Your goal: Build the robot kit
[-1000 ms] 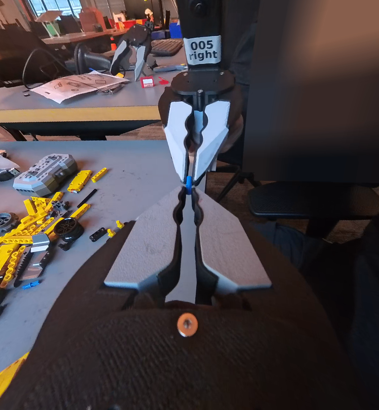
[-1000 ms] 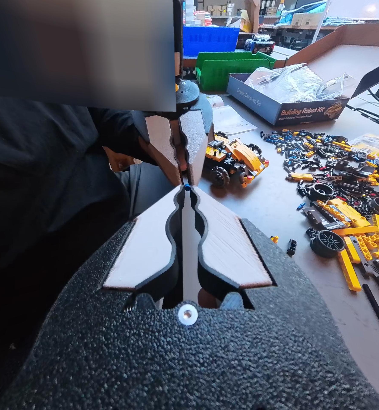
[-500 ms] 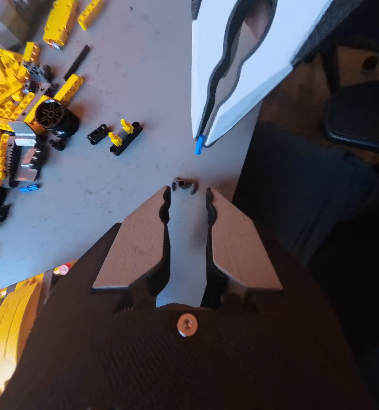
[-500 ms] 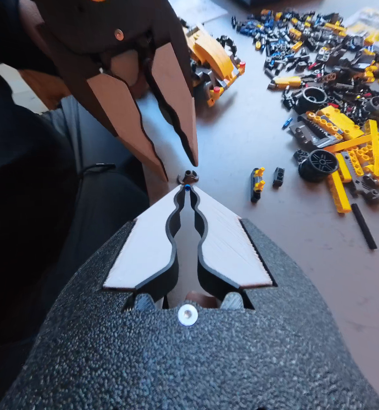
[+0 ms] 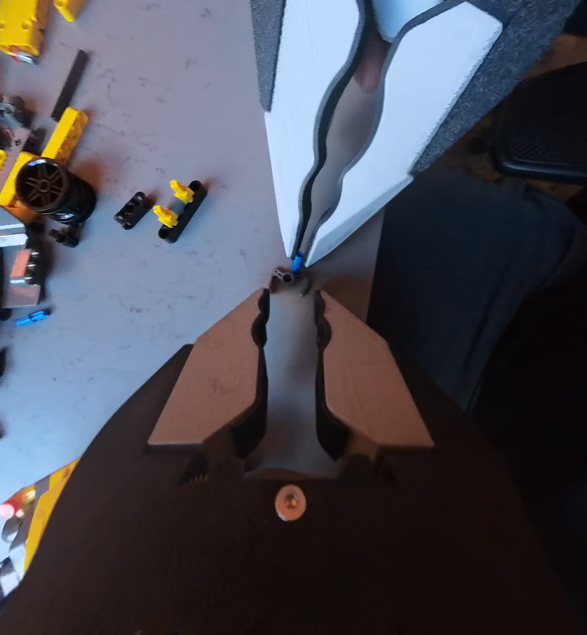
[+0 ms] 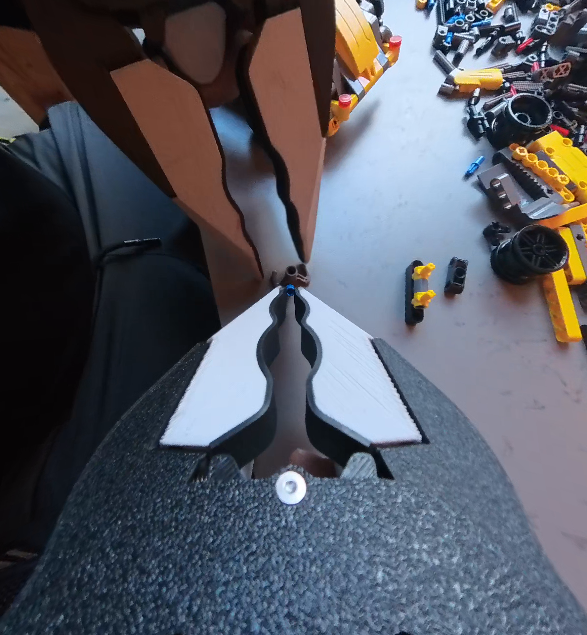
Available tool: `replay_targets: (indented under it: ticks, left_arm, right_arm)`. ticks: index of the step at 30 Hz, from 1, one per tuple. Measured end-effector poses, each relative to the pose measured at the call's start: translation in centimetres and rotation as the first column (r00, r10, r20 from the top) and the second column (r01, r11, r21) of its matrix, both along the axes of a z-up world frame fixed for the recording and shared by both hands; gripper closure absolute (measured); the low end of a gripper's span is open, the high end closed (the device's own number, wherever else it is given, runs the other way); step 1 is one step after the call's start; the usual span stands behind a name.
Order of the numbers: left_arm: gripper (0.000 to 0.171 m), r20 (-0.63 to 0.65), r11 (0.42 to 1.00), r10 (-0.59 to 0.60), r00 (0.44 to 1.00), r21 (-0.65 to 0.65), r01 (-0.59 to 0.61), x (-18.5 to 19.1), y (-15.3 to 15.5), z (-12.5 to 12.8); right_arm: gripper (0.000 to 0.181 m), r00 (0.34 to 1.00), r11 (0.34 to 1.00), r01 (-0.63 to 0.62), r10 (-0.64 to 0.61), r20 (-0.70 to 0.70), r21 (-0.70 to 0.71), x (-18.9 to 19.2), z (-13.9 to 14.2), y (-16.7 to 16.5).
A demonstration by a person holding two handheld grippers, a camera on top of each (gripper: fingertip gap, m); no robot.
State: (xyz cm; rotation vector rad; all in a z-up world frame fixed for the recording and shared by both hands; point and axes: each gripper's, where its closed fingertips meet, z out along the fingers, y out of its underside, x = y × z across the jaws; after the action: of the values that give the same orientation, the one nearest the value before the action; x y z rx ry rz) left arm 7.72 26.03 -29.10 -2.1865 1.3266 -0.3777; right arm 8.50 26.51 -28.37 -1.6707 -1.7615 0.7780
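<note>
1. Loose building pieces crowd the tabletop away from its near edge: a black wheel [image 5: 55, 192], yellow beams [image 5: 66, 134], a black beam with two yellow pins [image 5: 181, 213], and a small black connector [image 5: 131, 209] just beside it.
2. A partly built yellow vehicle [image 6: 360, 58] sits behind my left tool in the right wrist view.
3. My right tool [image 6: 289, 290] is pinched narrow on a small blue pin [image 6: 289, 289], whose tip touches or nearly touches a dark grey connector [image 6: 295, 275].
4. That connector lies on the tabletop close to its near edge.
5. My left tool [image 5: 290, 295] stands partly open and holds nothing, its tips flanking the connector.
</note>
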Motion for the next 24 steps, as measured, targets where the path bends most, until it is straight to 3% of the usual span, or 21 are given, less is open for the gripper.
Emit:
replay_targets:
  ticks: [6,14,24]
  left_arm:
    - [0.159,0.051,0.999,-0.027,0.998,-0.029,0.029,1.0,-0.1,-0.1]
    - [0.159,0.061,0.999,-0.026,0.998,-0.024,0.028,2.2,-0.1,-0.1]
    - [0.143,0.116,0.997,0.079,0.99,-0.025,-0.077,1.9,-1.1,0.0]
  right_arm:
    - [0.178,0.999,0.999,0.028,-0.028,-0.024,-0.026,0.9,0.7,0.3]
    - [0.178,0.995,0.996,0.081,-0.083,-0.051,-0.041,2.7,1.5,0.8]
    - [0.178,0.996,0.995,0.074,-0.078,-0.051,-0.072,1.2,1.6,0.0]
